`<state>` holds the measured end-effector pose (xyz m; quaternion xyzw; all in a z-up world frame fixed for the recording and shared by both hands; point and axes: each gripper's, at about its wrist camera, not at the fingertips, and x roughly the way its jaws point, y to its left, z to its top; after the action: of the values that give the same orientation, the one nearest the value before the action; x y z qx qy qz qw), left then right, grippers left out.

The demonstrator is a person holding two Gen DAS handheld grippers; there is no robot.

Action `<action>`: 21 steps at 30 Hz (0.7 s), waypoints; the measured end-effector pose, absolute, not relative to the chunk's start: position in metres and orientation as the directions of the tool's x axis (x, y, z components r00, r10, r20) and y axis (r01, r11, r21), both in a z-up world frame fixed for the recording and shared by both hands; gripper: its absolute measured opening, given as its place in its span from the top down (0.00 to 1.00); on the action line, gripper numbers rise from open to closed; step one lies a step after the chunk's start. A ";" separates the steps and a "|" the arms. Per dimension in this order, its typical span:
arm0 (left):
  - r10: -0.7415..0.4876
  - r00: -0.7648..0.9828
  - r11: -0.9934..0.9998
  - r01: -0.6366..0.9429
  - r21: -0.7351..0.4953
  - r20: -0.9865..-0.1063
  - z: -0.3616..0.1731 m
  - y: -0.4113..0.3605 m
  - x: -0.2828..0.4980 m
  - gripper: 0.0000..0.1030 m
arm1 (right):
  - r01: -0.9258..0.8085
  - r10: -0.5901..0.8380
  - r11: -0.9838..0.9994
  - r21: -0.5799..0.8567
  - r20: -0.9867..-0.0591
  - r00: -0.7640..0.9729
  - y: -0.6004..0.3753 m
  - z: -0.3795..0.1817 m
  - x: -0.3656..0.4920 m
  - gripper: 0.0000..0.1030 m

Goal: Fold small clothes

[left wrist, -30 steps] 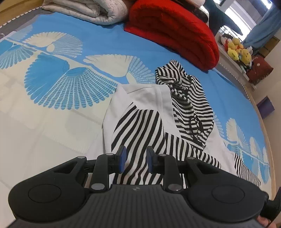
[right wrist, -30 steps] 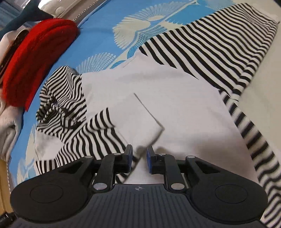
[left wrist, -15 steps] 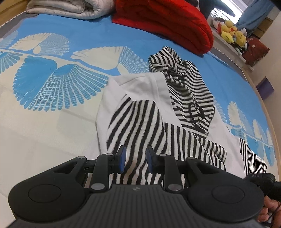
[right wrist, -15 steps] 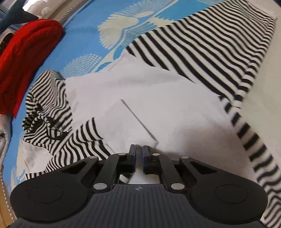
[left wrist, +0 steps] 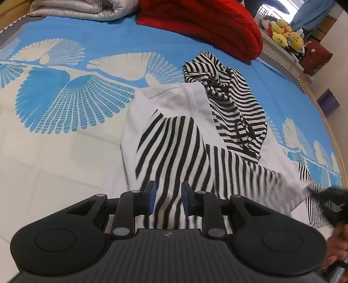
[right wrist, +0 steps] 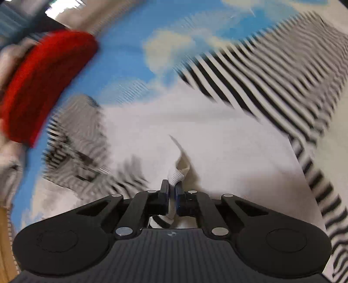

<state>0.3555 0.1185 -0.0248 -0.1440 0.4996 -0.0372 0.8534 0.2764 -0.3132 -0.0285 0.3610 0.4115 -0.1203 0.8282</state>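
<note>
Now right gripper (right wrist: 171, 191) pinches hoodie (right wrist: 217, 139) cuff; left gripper (left wrist: 168, 196) parted above sleeve.

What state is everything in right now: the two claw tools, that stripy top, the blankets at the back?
Left gripper: open, over a striped sleeve, holding nothing.
Right gripper: shut on the hoodie's cuff.
Hoodie: spread on the bed, sleeve folded across, not fully folded.
Red blanket: folded.
Grey quilt: folded.
Bed sheet: spread flat.

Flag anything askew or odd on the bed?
The black-and-white striped hooded top lies crooked, hood bunched, one striped sleeve flopped across its white body. The right gripper pinches a white cuff; that view is motion-blurred.
</note>
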 end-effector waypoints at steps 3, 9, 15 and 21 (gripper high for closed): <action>-0.211 0.493 0.957 -0.074 -0.282 -0.844 -0.026 0.117 0.356 0.75 | 0.356 0.041 0.771 0.529 -0.598 0.801 -0.304 0.016 0.263 0.96; -0.214 0.461 0.964 -0.041 -0.262 -0.861 -0.036 0.110 0.357 0.75 | 0.615 -0.128 0.722 0.318 -0.812 0.570 -0.320 -0.018 0.267 0.93; -0.270 0.420 0.957 0.020 -0.288 -0.867 -0.053 0.102 0.350 0.75 | 0.532 -0.103 0.745 0.403 -0.718 0.688 -0.319 -0.003 0.261 0.92; -0.195 0.353 0.980 0.042 -0.193 -0.915 -0.069 0.095 0.343 0.78 | 0.594 0.048 0.719 0.362 -0.878 0.477 -0.330 -0.053 0.276 0.91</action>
<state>0.3430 0.0951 -0.0685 -0.0678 0.5642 -0.0722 0.8197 0.2761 -0.3302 -0.0535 0.3331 0.4815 -0.1722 0.7922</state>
